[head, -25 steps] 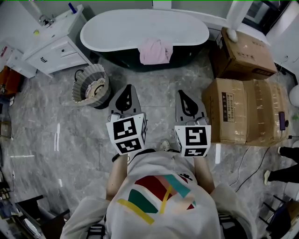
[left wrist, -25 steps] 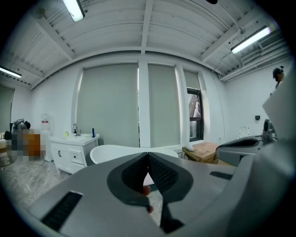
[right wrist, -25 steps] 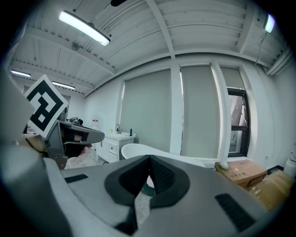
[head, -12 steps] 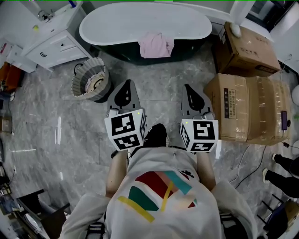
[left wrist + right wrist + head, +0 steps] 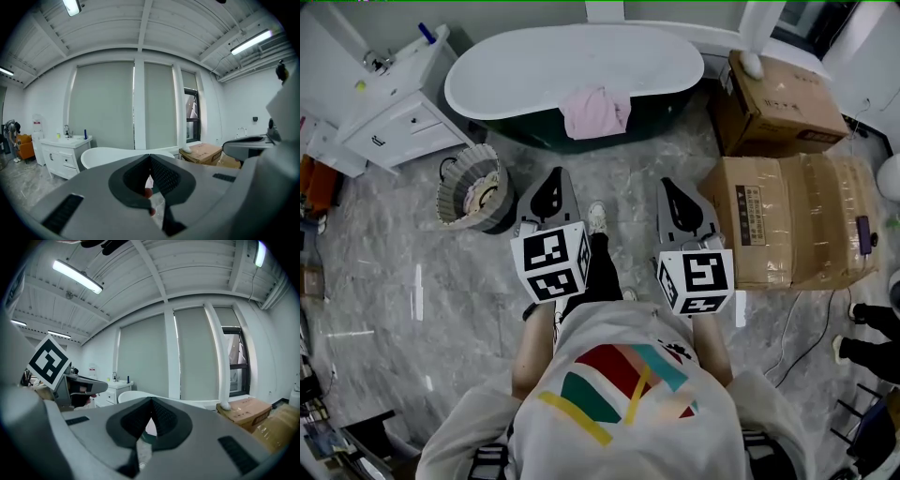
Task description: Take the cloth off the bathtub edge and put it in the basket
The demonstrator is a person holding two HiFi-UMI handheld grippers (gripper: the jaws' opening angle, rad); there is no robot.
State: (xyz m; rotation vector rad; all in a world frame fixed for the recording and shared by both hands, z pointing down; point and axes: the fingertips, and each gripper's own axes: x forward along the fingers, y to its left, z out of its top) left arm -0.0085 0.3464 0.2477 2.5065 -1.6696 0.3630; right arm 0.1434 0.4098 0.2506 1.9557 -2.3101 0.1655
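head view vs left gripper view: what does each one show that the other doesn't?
Head view only: the basket on the floor left of the tub, the person's shirt, and a clear look at the pink cloth draped over the tub's edge.
Left gripper view only: ceiling tube lights and window blinds.
Both: bathtub, white vanity, cardboard boxes, and the left gripper, tongs shut with nothing in them.

white vanity cabinet [image 5: 389,122]: far-left corner of grey marble floor [image 5: 412,300] | blue bottle [image 5: 425,32]: cabinet top's back edge | small cardboard box [image 5: 783,103] behind large cardboard box [image 5: 792,220]: floor's right side | thin dark line, possibly a cable [image 5: 794,330]: beside large box
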